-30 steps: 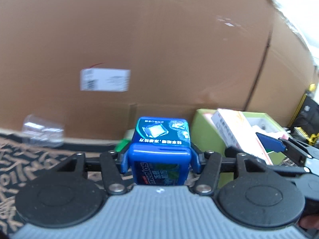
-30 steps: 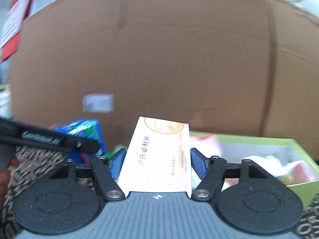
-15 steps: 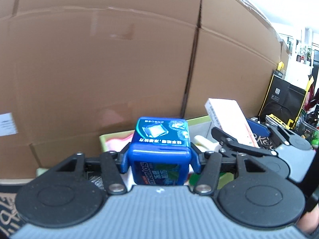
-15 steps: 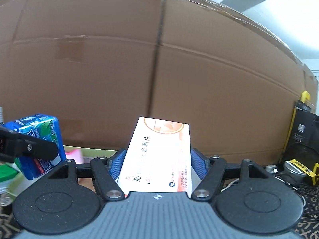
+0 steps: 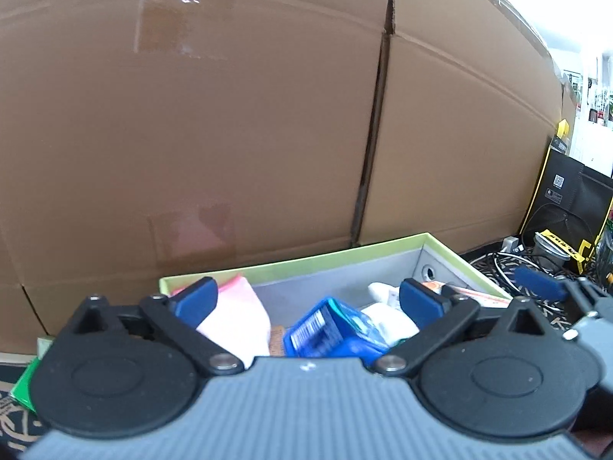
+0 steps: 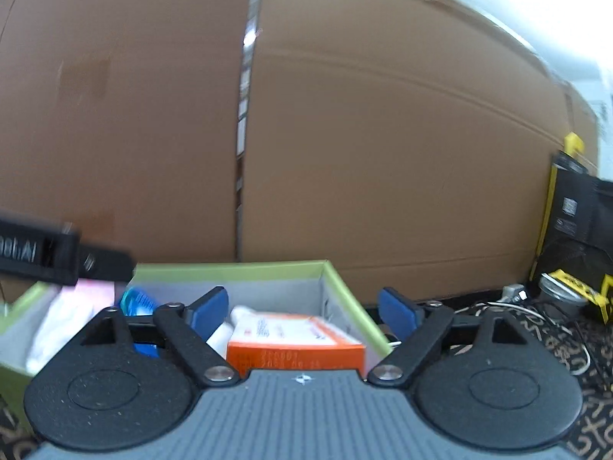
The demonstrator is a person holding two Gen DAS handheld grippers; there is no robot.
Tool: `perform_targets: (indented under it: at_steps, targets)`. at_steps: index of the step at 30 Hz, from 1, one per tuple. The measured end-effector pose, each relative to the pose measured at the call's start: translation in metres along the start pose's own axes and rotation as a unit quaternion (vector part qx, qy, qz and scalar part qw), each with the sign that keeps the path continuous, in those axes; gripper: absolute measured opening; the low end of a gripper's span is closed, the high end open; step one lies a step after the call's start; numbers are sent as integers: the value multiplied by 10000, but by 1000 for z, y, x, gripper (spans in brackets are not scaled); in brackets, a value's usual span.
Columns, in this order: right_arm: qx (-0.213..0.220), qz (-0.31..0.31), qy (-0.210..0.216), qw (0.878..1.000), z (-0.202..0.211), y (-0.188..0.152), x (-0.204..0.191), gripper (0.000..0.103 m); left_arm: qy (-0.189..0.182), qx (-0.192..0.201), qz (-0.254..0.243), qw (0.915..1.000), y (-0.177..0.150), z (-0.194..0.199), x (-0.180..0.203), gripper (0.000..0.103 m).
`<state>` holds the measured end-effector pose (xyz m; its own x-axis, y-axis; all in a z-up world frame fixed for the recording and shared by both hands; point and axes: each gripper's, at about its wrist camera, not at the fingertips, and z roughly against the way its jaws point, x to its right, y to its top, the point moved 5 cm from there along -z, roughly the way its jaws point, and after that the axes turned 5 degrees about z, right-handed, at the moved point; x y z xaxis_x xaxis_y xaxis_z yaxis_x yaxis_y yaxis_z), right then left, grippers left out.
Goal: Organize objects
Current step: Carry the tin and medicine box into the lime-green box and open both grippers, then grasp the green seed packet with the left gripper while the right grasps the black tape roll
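Blue plastic mint box (image 5: 329, 329) lies tipped on its side inside the green-rimmed grey cardboard tray (image 5: 306, 260), straight ahead of and below the left gripper (image 5: 306, 301) in the left wrist view. The jaws of this gripper are opening, its blue pads spread wide to either side, and nothing is pressed between them; the mint box sits lower, resting among a pink and white soft packet (image 5: 233, 314) and a white crumpled wrapper (image 5: 387, 316). A brown corrugated cardboard wall (image 5: 230, 115) stands just behind the tray.

From the right wrist view, the orange and white rectangular carton (image 6: 295, 339) lies flat in the tray's right end, its long axis running away from the camera, directly under the right gripper (image 6: 302, 306). These jaws are also opening and clear the carton on both sides. The tray's right wall (image 6: 352, 314) stands just beside the carton.

Both grippers appear free, so each hand probably needs to draw back and up from the tray, the right one staying clear of that near wall.
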<state>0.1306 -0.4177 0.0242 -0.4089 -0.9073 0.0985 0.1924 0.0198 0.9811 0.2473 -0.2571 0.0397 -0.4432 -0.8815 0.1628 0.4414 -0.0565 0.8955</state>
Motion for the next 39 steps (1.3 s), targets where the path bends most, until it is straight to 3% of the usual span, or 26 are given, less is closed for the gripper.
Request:
perform_targets:
  at_steps: [4, 9, 17, 30, 39]
  targets:
    - [11, -261, -28, 9997, 0, 0, 5, 89, 50, -20, 36, 10000, -4, 5, -8, 103]
    - [-38, -102, -18, 9999, -7, -1, -7, 90, 296, -114, -59, 9995, -11, 16, -24, 103]
    - [419, -166, -65, 9990, 33, 1, -26, 98, 832, -149, -87, 9964, -10, 54, -54, 103]
    - [622, 3, 620, 9961, 72, 2, -111, 100, 1463, -290, 311, 9883, -24, 99, -140, 103]
    - [643, 268, 1269, 9895, 102, 1, -174, 100, 2063, -627, 1055, 9708, -57, 99, -232, 103]
